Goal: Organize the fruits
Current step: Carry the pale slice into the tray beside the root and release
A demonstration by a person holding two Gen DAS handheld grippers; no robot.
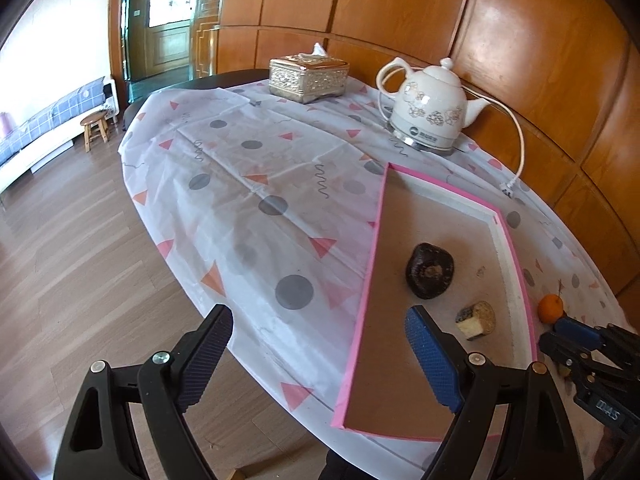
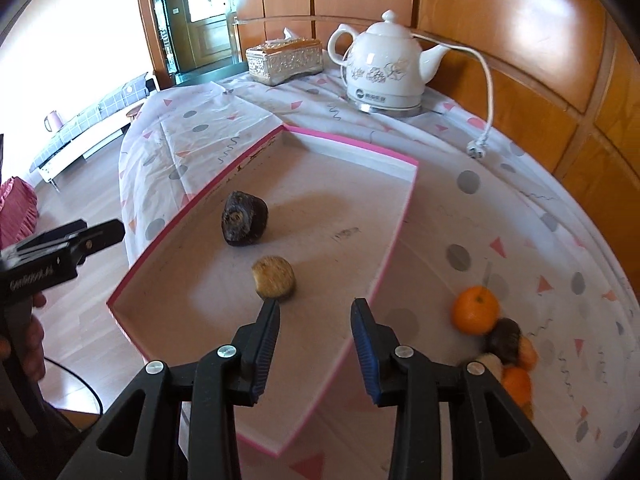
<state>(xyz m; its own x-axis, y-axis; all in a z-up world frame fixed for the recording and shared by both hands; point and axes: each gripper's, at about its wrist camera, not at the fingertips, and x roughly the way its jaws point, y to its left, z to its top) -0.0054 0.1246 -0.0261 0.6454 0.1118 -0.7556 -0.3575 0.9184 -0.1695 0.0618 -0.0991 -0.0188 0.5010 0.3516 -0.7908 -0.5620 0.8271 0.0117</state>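
The left tongs [image 1: 320, 356] are being held wide open above the near edge of the desk [image 1: 248, 184], with nothing between the pads; one finger is standing over the patterned cloth and the other over the near end of the pink-edged tray [image 1: 370, 276]. The right tongs [image 2: 316, 344] are being held partly open and empty, with a clear gap between the pads, above the near right rim of the tray. Two items are lying on the tray floor: a dark wrinkled fruit [image 2: 243, 219], ahead of the right tongs and to their left, and a tan cut piece [image 2: 274, 278], just beyond the tip of the left-hand finger of the right tongs; whether it is being touched cannot be told. Outside the tray, to the right of the right tongs, an orange [image 2: 475, 309] is resting on the cloth, with a small heap of further fruit [image 2: 510, 356] just behind it, partly blurred. Well ahead of both tongs, at the far side of the desk, a white kettle [image 2: 384, 66] and an ornate tissue box [image 2: 285, 60] are standing, the kettle's cord [image 2: 486, 80] trailing to a loose plug.
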